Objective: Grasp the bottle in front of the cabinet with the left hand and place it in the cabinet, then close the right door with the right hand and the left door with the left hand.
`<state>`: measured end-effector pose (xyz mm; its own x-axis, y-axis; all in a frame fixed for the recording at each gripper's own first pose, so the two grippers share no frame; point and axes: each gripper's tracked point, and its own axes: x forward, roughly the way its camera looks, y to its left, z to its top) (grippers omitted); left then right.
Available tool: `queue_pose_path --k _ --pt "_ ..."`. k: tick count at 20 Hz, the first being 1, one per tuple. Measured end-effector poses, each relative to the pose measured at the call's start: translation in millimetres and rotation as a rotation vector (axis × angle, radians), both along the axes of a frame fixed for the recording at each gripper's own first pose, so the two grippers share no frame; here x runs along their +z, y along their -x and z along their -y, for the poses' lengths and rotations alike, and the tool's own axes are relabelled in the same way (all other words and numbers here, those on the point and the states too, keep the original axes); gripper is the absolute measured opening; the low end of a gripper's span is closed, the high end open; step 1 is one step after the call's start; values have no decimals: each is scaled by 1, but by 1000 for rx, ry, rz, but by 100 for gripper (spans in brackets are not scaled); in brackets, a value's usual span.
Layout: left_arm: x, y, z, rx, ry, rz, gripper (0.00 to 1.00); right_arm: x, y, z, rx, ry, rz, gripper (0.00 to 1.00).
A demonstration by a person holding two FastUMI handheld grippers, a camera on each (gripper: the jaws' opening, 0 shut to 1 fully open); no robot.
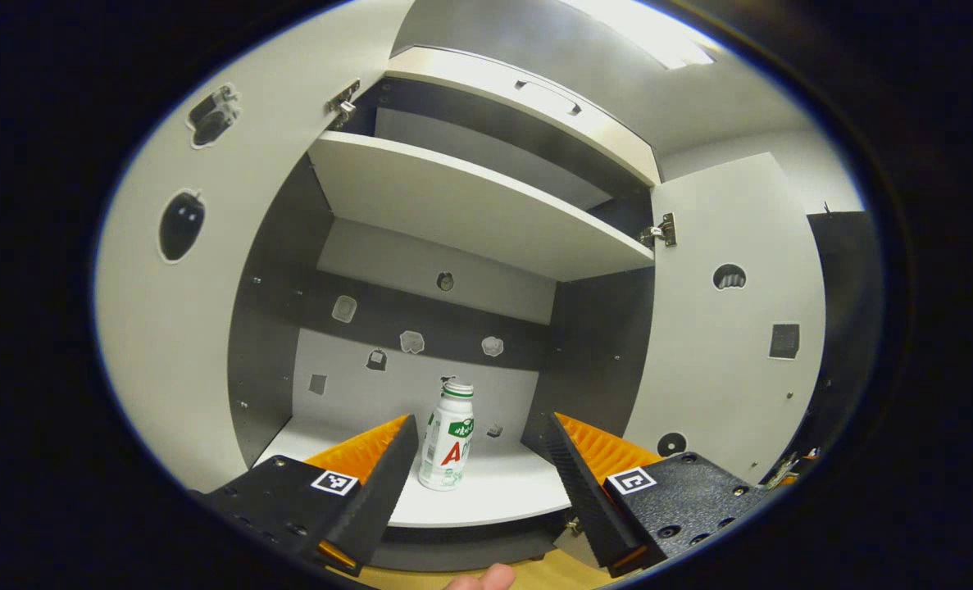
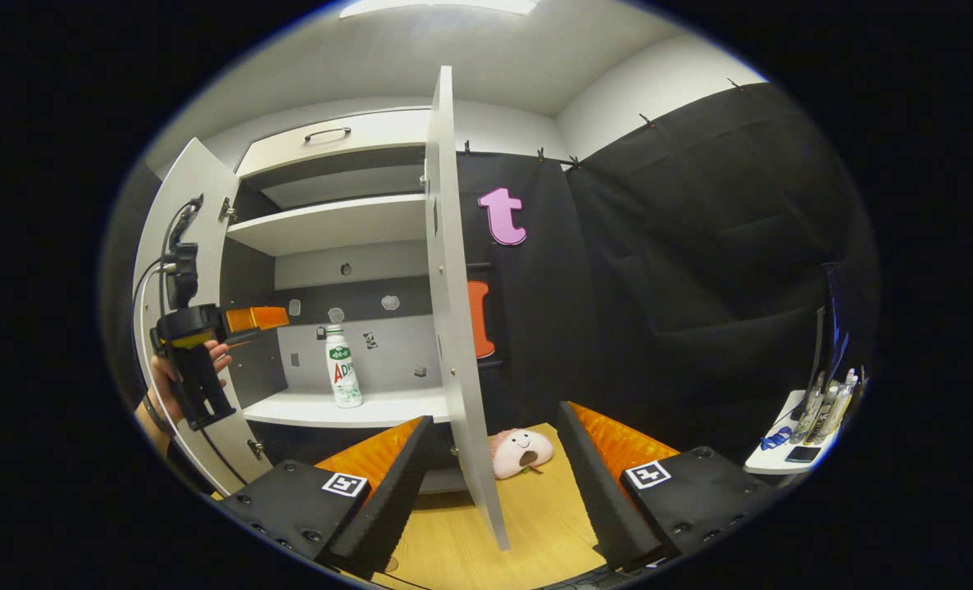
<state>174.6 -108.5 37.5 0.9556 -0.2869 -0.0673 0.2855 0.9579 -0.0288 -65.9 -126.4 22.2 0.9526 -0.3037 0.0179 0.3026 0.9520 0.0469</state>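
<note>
**Bottle on the lower shelf, both doors open**

Left gripper view. The left door [image 1: 183, 270] is swung wide, its inner face dotted with dark stickers. Inside the cabinet [image 1: 277, 328] an upper shelf [image 1: 470, 205] runs across, and small stickers are scattered on the back wall. The bottle [image 1: 447, 438] stands upright on the lower shelf [image 1: 486, 492], near its front edge, white with a green and red label. The left gripper [image 1: 474, 447] points at it from in front; its fingers are spread wide, the bottle seen in the gap between them, neither finger touching it. A fingertip shows at the bottom edge. The right door [image 1: 724, 328] stands open too.

Right gripper view. At far left a hand [image 2: 181, 373] holds the left gripper [image 2: 269, 317] level in front of the open cabinet [image 2: 330, 221], apart from the bottle [image 2: 343, 366], which sits upright on the lower shelf [image 2: 347, 407]. The right door [image 2: 453, 303] is seen edge-on, jutting out towards the camera. The right gripper [image 2: 494, 451] has its fingers spread, one on either side of the door's lower edge; I cannot tell whether they touch it. Just past the door a pink plush toy [image 2: 521, 451] lies on the wooden floor [image 2: 470, 541]. Far right, a small white table [image 2: 781, 459] carries several small items.
</note>
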Motion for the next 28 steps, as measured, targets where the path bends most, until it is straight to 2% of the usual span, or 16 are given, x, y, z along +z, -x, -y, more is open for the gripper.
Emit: queue_pose_path --k 2,3,5,7,13,15,21,28 --pt "-2 26 -9 8 8 -1 95 2 -3 4 -5 21 -4 89" --pt "-4 37 -18 41 15 10 95 3 -3 6 -6 24 -9 98" --pt "-17 62 -34 109 50 -2 95 5 -2 14 -23 18 -8 98" --pt "-33 85 -44 142 78 -36 95 9 1 26 -53 27 1 98" --pt "-55 130 -81 193 -34 -40 95 36 -8 68 -106 31 31 98" --pt "-59 142 -85 197 -44 -54 95 51 -16 82 -119 38 47 98" --pt "-59 161 -87 195 -41 -64 96 90 -49 139 -189 135 60 98" --pt "-51 166 -99 245 -61 -31 95 93 -76 133 -121 86 59 98"
